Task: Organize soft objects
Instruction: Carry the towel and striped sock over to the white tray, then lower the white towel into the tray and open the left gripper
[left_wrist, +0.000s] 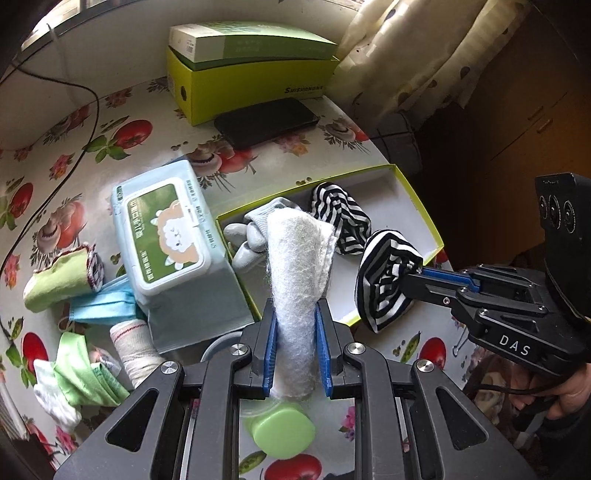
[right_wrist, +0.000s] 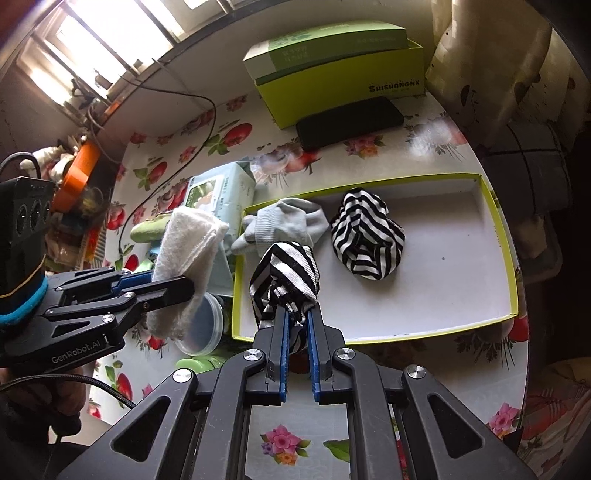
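Both grippers held cloth over the lime-edged tray (right_wrist: 495, 229).
Left gripper (left_wrist: 295, 310) clamped a white towel (left_wrist: 299, 258); right gripper (right_wrist: 297, 317) clamped a striped sock (right_wrist: 288, 273).

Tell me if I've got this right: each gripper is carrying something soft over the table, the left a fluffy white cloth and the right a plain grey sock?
Not quite. The right gripper holds a black-and-white striped cloth, as the right wrist view shows; the grey sock already lies in the tray. The left gripper does hold the fluffy white cloth.
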